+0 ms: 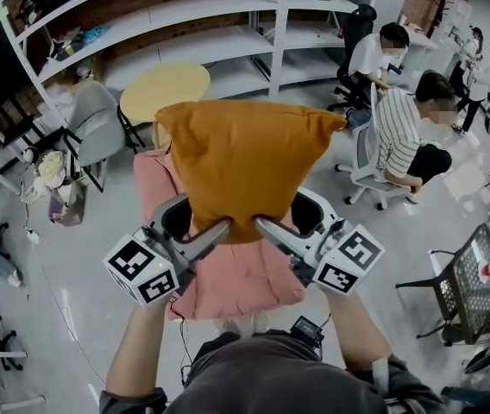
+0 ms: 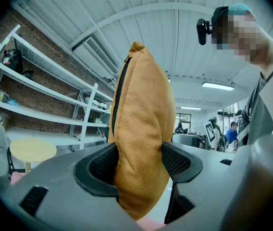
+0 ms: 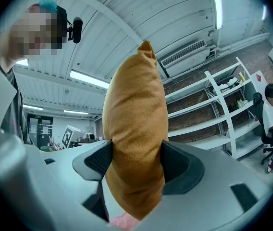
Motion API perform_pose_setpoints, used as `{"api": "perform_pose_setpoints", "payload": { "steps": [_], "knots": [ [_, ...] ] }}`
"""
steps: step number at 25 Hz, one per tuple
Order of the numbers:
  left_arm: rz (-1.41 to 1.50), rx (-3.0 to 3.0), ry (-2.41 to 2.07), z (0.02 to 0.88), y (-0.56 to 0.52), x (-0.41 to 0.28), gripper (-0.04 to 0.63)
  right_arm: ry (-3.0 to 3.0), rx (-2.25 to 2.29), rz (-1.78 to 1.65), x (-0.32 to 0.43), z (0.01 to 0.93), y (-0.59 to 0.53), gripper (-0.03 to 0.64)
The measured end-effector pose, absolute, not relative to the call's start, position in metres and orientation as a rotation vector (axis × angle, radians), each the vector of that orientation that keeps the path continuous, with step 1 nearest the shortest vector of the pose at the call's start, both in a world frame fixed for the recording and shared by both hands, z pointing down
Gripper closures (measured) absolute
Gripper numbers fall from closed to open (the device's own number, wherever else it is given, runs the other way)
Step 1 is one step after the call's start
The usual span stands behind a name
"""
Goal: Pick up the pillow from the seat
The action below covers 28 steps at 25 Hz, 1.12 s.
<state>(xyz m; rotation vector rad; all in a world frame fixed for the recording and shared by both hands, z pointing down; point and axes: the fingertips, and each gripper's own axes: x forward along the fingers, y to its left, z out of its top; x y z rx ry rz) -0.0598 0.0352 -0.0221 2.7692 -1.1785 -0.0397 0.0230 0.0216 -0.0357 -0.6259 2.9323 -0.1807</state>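
While upright over the pink seat (image 1: 245, 287), the orange pillow (image 1: 245, 166) is gripped twice.
The fingers of the left gripper (image 1: 195, 228) and right gripper (image 1: 290, 222) each pinch its lower edge.

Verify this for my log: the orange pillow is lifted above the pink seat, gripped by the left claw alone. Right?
No. The right claw is shut on the pillow too, as the right gripper view shows; the left claw grips it, lifted above the pink seat.

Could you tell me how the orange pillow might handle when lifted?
Probably soft and squashy: the orange pillow pinches in where the left gripper and right gripper clamp it. Likely light, since it stands upright though held only near its lower edge.
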Motion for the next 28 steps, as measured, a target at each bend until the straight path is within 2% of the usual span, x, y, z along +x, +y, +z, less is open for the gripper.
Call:
{"api": "perform_pose_setpoints", "payload": {
  "steps": [28],
  "knots": [
    [-0.038,2.735,-1.183,-0.006,0.014,-0.056,0.301,2.957,-0.635,-0.216,0.025,-0.019,-0.001,0.298]
  ]
}}
